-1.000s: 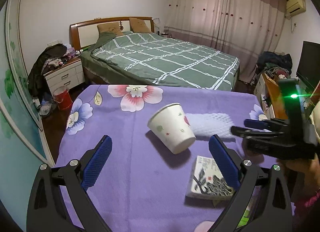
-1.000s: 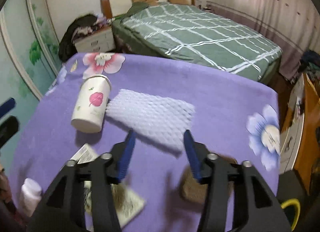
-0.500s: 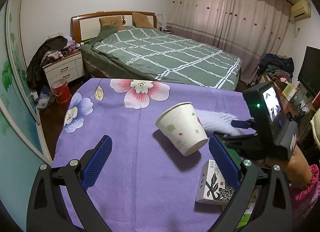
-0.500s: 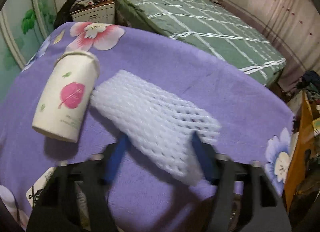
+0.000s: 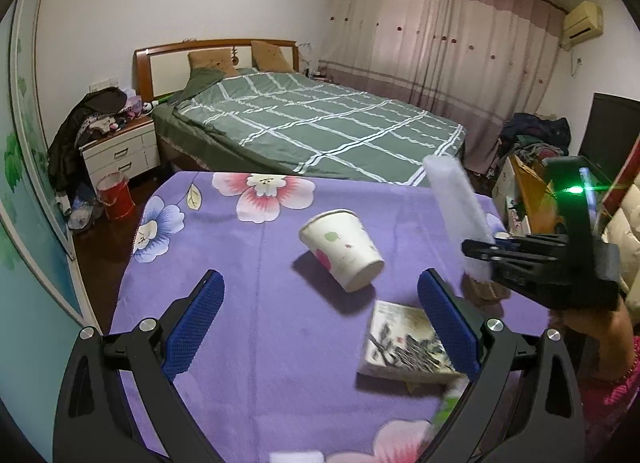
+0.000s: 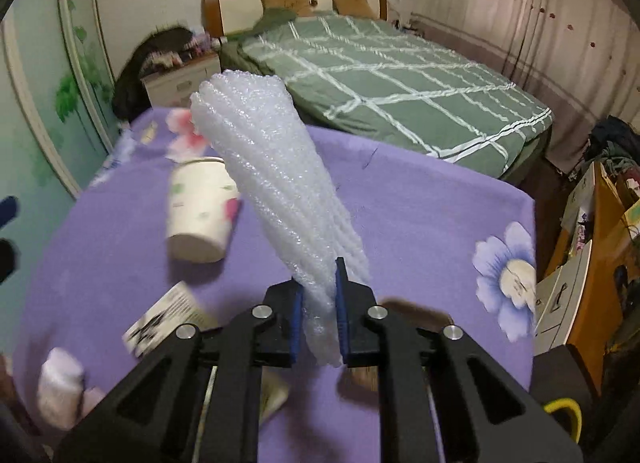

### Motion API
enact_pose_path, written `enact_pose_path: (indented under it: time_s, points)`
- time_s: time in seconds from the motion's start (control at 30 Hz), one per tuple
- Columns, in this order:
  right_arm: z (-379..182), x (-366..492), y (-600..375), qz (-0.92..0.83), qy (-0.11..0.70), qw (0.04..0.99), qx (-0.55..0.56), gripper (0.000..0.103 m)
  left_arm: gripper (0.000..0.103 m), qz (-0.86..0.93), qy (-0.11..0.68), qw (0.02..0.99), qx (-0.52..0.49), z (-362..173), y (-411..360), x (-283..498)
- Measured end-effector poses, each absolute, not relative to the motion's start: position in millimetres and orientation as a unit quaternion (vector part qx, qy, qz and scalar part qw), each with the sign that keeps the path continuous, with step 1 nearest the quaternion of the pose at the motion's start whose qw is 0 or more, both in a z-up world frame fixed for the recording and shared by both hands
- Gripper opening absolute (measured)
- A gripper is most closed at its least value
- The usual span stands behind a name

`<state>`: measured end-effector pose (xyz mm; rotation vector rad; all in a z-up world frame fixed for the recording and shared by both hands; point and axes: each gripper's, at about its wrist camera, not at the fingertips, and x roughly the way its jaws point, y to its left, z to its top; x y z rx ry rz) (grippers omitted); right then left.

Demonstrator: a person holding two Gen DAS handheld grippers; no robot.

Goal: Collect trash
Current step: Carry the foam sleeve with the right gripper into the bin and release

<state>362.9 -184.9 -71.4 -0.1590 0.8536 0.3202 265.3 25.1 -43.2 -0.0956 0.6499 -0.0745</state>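
Foam fruit netting (image 6: 280,191), a white mesh sleeve of puffy, bubbly strands, is pinched at its lower end between the blue pads of the right gripper (image 6: 318,315) and stands up clear of the purple tablecloth (image 6: 420,199), fanning wider toward its top. From the left wrist view the same netting (image 5: 456,207) rises as a pale strip above the black right gripper (image 5: 480,253), on whose body a green light glows. The left gripper (image 5: 320,327) hangs over the cloth with its blue textured pads spread wide and nothing between them. Just left of the netting a paper cup (image 6: 200,209) lies on its side, white with small green-leaf and pink-flower prints; no lettering can be read on it. Nearer than the cup lies a flat white packet (image 5: 404,343) printed with black brush-like marks, too blurred to read. The cloth is a soft fabric with large pink and pale blue flowers. Beyond the table stands a bed (image 5: 320,127) with a green, white-lined cover.
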Motion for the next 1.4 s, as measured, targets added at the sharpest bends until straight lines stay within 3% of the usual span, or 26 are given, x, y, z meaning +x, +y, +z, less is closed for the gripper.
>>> enact_pose_path:
  time_s: [0.37, 0.77, 0.93, 1.4]
  points:
    - [-45, 226, -288, 0.113, 0.378, 0.919, -0.001, 0.013, 0.096, -0.091, 0.326, 0.940, -0.030, -45, -33, 209]
    - [-114, 168, -442, -0.090, 0.430, 0.897, 0.050, 0.015, 0.096, -0.126, 0.369, 0.921, 0.008, -84, -93, 196]
    - [-136, 169, -476, -0.128, 0.438, 0.886, 0.076, 0.040, 0.096, -0.127, 0.385, 0.914, 0.028, -96, -106, 199]
    - [-135, 168, -480, -0.108, 0.428, 0.892, 0.098, 0.041, 0.095, -0.136, 0.425, 0.893, 0.058, -127, -116, 222]
